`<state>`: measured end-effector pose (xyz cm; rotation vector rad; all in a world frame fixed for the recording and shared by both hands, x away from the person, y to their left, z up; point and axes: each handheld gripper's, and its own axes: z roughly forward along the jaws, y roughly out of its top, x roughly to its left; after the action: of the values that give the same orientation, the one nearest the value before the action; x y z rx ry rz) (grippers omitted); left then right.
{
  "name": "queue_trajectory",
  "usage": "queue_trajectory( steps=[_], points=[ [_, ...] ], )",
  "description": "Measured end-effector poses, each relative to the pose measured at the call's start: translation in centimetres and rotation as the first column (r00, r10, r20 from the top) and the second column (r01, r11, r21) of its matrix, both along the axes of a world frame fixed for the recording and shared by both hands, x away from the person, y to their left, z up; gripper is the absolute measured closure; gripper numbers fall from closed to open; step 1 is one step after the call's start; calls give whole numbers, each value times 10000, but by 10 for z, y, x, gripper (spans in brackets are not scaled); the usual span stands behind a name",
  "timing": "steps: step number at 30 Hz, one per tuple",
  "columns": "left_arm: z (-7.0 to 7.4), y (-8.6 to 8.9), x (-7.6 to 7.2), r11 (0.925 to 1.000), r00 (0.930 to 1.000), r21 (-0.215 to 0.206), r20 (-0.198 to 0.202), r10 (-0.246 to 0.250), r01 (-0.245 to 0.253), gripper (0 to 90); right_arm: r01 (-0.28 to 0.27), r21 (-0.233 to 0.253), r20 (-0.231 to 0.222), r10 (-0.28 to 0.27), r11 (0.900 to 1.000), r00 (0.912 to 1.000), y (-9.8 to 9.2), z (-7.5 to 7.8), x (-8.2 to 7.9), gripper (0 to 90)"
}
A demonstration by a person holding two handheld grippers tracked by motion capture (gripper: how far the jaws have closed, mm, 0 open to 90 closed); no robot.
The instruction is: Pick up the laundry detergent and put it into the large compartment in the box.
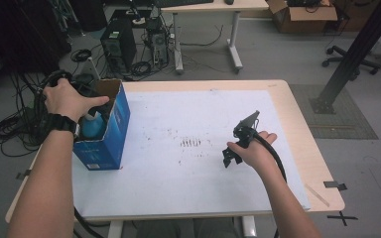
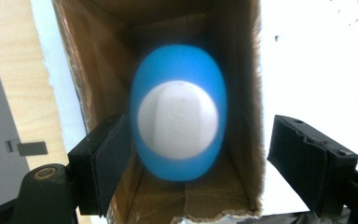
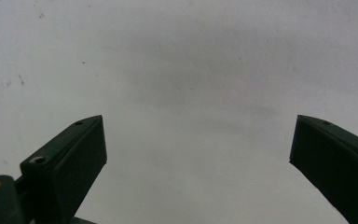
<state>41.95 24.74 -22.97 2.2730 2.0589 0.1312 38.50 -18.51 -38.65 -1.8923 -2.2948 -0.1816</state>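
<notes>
An open-topped blue cardboard box (image 1: 110, 134) stands on the left of the white sheet (image 1: 188, 183) that covers the table. A blue bottle (image 1: 93, 126) with a white cap stands inside it. My left gripper (image 1: 99, 108) reaches down into the box's mouth, mostly under the hand. In the left gripper view, the gripper (image 2: 200, 158) is open. One jaw is inside the box (image 2: 98, 70) beside the bottle (image 2: 177, 158); the other is outside the box wall. My right gripper (image 1: 229, 157) hovers open over the bare sheet (image 3: 177, 56), its jaws (image 3: 198, 154) wide with nothing between them.
Dark smudges (image 1: 191, 143) mark the sheet's middle. The wooden table edge (image 1: 310, 148) runs along the right. Beyond the table are computer towers (image 1: 119, 47), tangled cables (image 1: 15, 124), another desk (image 1: 208, 7) and a black post (image 1: 352, 54).
</notes>
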Motion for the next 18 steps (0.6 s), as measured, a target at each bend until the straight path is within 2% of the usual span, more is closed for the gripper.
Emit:
queue_trajectory(
  steps=[1,2,4,7,10,11,15,18],
  points=[
    [6,-4,-1,10000,9999,-1,-21,-99,99,206,-32,3,-10,32,10000,10000,-1,0,0,39],
    [6,-4,-1,10000,9999,-1,-21,-99,99,205,-32,3,-10,32,10000,10000,-1,0,0,39],
    [16,-11,-3,9998,9998,-64,140,-162,163,191,-9,9,-7,9,10000,10000,-2,1,0,39],
    [22,-16,-4,9997,9995,-53,203,-228,229,182,-30,12,34,30,10000,10000,-3,2,0,39],
    [32,-32,-6,9987,9983,-156,345,-477,482,178,-79,13,78,78,10000,9999,-3,4,-1,39],
    [32,-32,-6,9987,9983,-156,345,-477,482,178,-79,13,78,78,10000,9999,-3,4,-1,39],
    [39,-53,-8,9969,9962,-173,424,-757,765,163,-143,85,117,142,9999,9998,-2,7,-2,38],
    [40,-61,-9,9953,9947,-282,465,-918,931,152,-158,101,139,157,9998,9998,-3,8,-3,38]
  ],
)
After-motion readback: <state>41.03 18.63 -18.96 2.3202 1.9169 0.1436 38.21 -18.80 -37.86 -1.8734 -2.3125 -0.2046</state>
